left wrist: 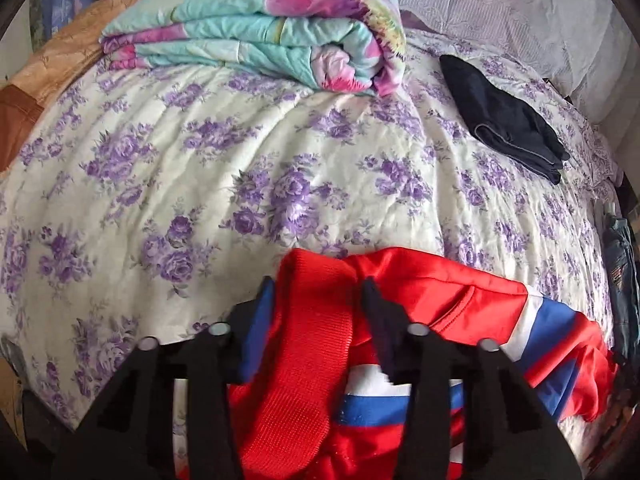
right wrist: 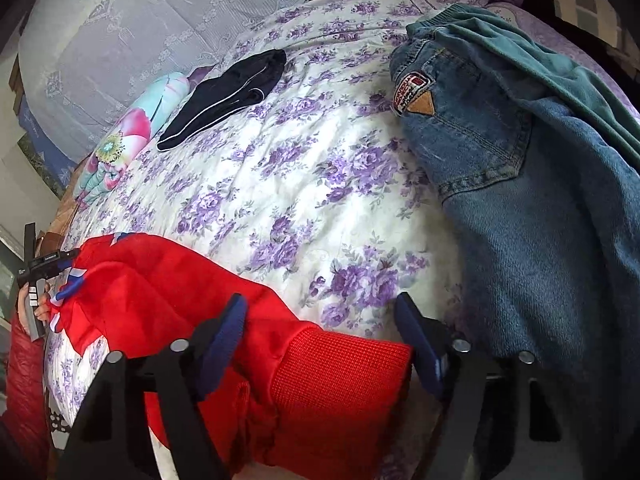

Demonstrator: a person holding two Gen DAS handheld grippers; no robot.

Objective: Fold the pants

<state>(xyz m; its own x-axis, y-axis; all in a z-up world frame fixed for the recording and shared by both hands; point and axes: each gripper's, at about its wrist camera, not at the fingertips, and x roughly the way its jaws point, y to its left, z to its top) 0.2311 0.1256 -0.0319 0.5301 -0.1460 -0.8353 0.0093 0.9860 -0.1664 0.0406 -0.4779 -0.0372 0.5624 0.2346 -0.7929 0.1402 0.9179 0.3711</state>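
Note:
Red track pants (left wrist: 440,292) with blue and white stripes lie bunched at the near edge of the bed. My left gripper (left wrist: 316,292) is shut on a red ribbed band of the pants, which fills the narrow gap between its blue pads. In the right wrist view the red pants (right wrist: 160,292) stretch leftward to the other gripper, held by a hand (right wrist: 38,304). My right gripper (right wrist: 322,312) straddles another flat ribbed band (right wrist: 340,372). Its jaws stand apart, one pad at each end of the band, and the cloth is not pinched.
A floral bedspread (left wrist: 240,168) covers the bed. A folded turquoise and pink quilt (left wrist: 260,28) sits at the back, and a folded dark garment (left wrist: 508,120) to its right. Blue jeans (right wrist: 520,200) under a green garment (right wrist: 540,60) lie at the right.

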